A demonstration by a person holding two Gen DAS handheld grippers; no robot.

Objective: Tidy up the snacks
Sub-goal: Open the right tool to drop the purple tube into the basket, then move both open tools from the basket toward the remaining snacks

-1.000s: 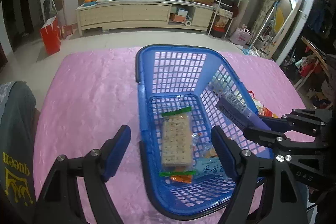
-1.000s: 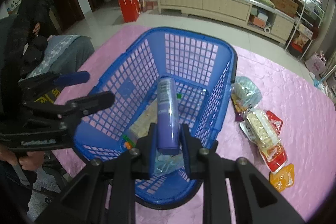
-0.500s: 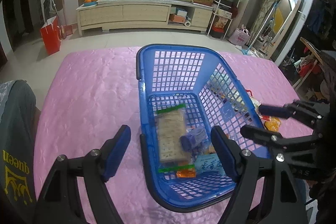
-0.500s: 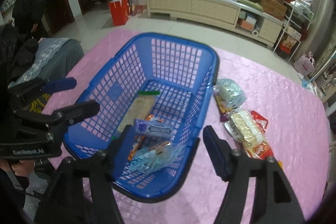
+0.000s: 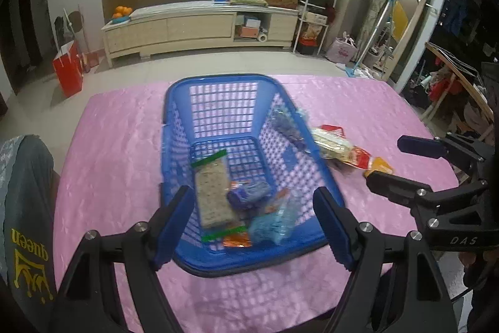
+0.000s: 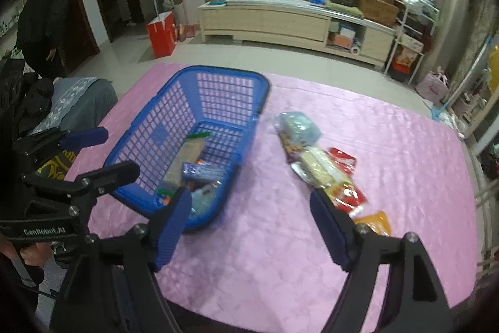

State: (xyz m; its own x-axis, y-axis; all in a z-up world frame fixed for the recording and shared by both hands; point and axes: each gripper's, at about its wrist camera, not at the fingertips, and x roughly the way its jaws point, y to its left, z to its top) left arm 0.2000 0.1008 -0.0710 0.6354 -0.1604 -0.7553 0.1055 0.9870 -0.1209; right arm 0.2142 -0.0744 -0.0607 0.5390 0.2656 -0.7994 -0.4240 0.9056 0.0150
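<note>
On the pink worktop (image 5: 118,145), left-wrist view: blue basket (image 5: 174,102) sits mid-table and already holds several snacks at its near end: a cracker pack (image 5: 212,195), a purple packet (image 5: 249,195), a pale blue bag (image 5: 274,223), something orange under them. Left hand-held gripper (image 5: 252,227) hangs over the basket's near rim, jaws spread wide, nothing between them. Right of the basket, loose snacks lie on the cloth, and the right hand-held gripper (image 5: 393,161) shows at the right edge.

Right-wrist view: right hand-held gripper (image 6: 249,227) has just been opening its jaws; they stand wide with nothing in them, aimed at the cloth between basket and loose pile. Outside the basket, to its right: a pale green bag (image 6: 299,127) at the far end, a wafer pack (image 6: 318,167) with red wrappers (image 6: 346,195) mid-pile, an orange packet (image 6: 374,223) nearest. Left hand-held gripper (image 6: 99,152) is visible at the left.

Judgement: roughly half done, several packs binned and about four or five still to move; exact count unclear in the blur.
</note>
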